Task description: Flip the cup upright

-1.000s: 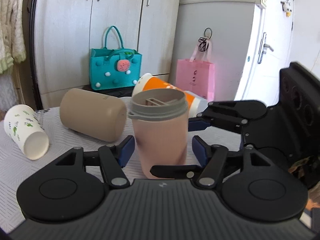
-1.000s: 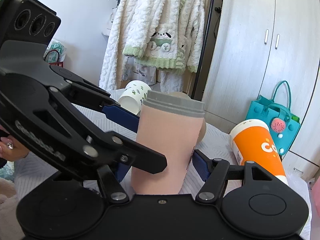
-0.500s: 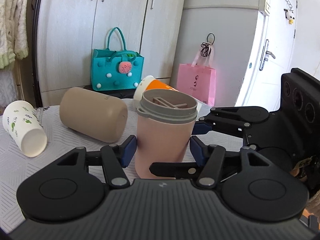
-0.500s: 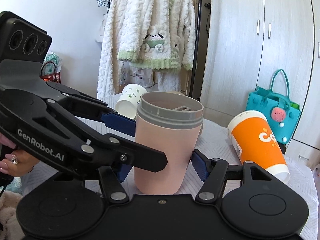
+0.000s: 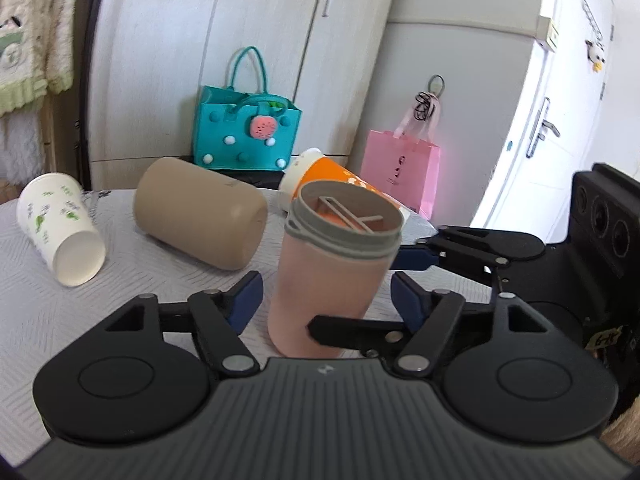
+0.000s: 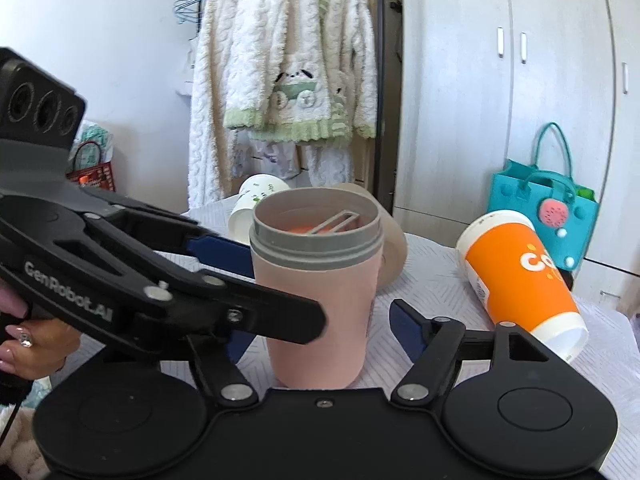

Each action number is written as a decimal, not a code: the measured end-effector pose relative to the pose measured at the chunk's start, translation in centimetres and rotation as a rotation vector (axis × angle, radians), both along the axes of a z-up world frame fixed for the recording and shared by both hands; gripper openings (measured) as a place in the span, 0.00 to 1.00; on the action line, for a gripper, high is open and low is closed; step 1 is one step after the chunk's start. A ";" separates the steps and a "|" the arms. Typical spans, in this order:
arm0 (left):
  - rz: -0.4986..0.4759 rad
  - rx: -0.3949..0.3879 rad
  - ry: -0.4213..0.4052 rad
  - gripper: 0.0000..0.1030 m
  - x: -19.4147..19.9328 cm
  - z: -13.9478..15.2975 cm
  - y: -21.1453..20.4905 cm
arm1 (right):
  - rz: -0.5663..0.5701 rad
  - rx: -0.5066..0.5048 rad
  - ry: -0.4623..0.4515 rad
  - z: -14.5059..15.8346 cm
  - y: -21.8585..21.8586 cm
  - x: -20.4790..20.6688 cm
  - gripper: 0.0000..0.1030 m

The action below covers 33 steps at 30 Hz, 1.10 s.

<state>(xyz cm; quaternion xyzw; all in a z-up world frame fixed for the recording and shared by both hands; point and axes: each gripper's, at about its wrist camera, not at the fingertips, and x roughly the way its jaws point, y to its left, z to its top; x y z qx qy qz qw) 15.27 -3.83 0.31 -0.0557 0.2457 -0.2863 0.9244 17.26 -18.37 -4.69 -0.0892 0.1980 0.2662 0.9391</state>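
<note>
On the table (image 5: 36, 312), both grippers' fingers (image 5: 246, 294) flank the pink cup (image 5: 328, 280), parted.

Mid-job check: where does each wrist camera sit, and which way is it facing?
Left wrist: on the left hand-held gripper, facing the wardrobe and door; its open fingers flank the pink cup, with the right hand-held gripper crossing in.
Right wrist: on the right hand-held gripper, facing the hanging robe; the person's hand shows.
Shared: pink cup, orange cup, teal bag.

Pink cup (image 5: 328, 280), grey rim; orange cup (image 6: 520, 280).
</note>
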 end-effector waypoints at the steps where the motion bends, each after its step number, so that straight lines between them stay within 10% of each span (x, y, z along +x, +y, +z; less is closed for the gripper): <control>1: 0.006 -0.009 0.003 0.71 -0.3 0.1 0.3 | -0.009 0.005 0.004 0.1 -0.1 -0.2 0.78; 26: 0.291 0.150 -0.006 0.88 -10.4 3.2 1.9 | -0.372 0.047 0.001 2.3 -1.9 -10.3 0.84; 33: 0.326 0.184 0.020 0.97 -11.7 2.9 1.5 | -0.441 0.004 -0.042 2.6 -0.6 -12.5 0.99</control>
